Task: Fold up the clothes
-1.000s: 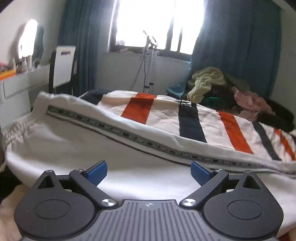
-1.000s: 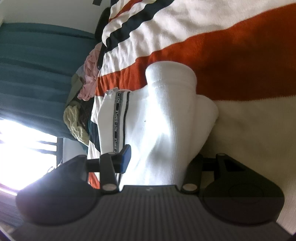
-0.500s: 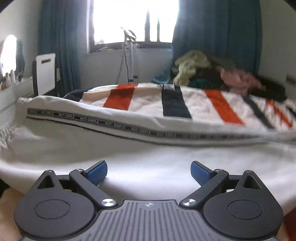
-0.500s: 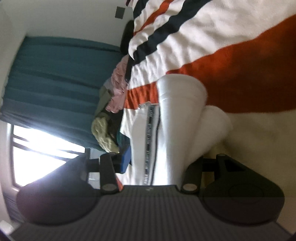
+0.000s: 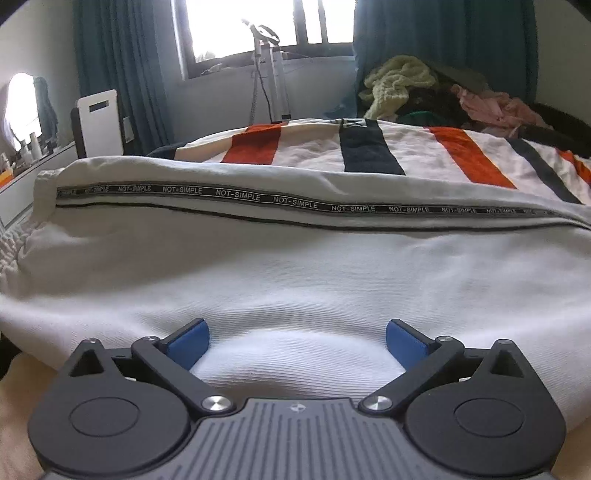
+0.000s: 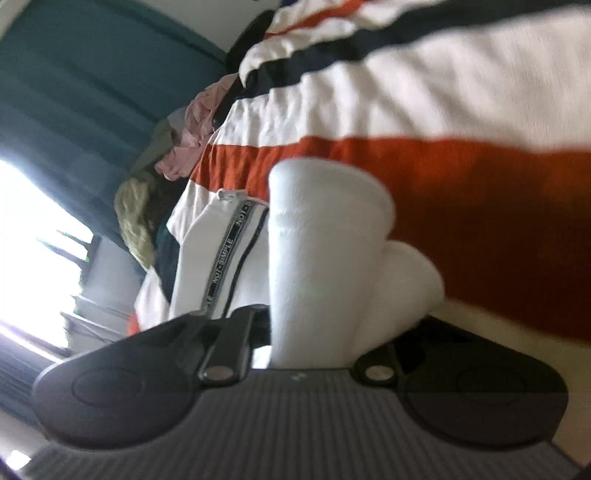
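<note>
White pants (image 5: 295,266) lie across a bed with a striped blanket (image 5: 373,147). The blanket has orange, dark and cream stripes. A black band (image 5: 240,194) runs along the side of the pants, and it says NOT-SIMPLE over and over.

The left gripper (image 5: 295,338) sits low at the near edge of the pants. Its blue fingers (image 5: 188,339) are spread wide apart. A soft bump of white cloth rises between them, but the fingers are not squeezing it.

The right gripper (image 6: 325,332) is turned on its side, so the bed looks tipped over in its view. A thick fold of the pants (image 6: 317,258) comes up from between its fingers. The picture is blurry and the cloth hides the finger tips, so I cannot tell if they are really pinching it.

Behind the bed is a pile of clothes (image 5: 436,88), with something yellow-green and something pink in it. Dark teal curtains (image 5: 443,37) hang beside a bright window (image 5: 258,26). A thin metal stand (image 5: 271,81) is under the window. A white board (image 5: 101,122) leans at the left side of the room.
</note>
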A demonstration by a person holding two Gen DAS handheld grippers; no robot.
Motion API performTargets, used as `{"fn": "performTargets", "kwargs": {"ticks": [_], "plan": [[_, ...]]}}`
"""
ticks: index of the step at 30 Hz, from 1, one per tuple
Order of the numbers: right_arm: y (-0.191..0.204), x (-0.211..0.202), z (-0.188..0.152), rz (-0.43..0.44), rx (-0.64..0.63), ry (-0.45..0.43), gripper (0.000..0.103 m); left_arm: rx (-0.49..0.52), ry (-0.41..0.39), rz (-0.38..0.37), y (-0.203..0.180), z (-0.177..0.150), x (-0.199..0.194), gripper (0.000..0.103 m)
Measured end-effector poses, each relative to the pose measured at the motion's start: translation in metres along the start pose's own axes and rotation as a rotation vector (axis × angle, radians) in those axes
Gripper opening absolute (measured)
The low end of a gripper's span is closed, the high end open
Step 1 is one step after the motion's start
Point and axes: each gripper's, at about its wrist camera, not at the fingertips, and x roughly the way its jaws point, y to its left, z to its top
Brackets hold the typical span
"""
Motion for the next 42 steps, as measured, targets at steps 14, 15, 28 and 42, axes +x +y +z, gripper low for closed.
{"fn": "performTargets", "kwargs": {"ticks": [14, 15, 28, 42], "plan": [[0.194, -0.104, -0.088, 0.148, -0.803, -0.421, 0.009, -0.05, -0.092, 0.046, 0.03, 0.027, -0.024, 0.102], [0.206, -0.112, -0.106, 0.172, -0.87, -0.447, 0.009, -0.071, -0.109, 0.042, 0.036, 0.03, -0.03, 0.103], [0.217, -0.085, -0.391, 0.376, -1.563, -0.04, 0.01, -0.283, -0.137, 0.019, 0.095, 0.045, -0.048, 0.102], [0.222, -0.123, -0.387, 0.482, -1.43, 0.101, 0.022, -0.305, -0.141, -0.115, 0.083, 0.034, -0.049, 0.101]]}}
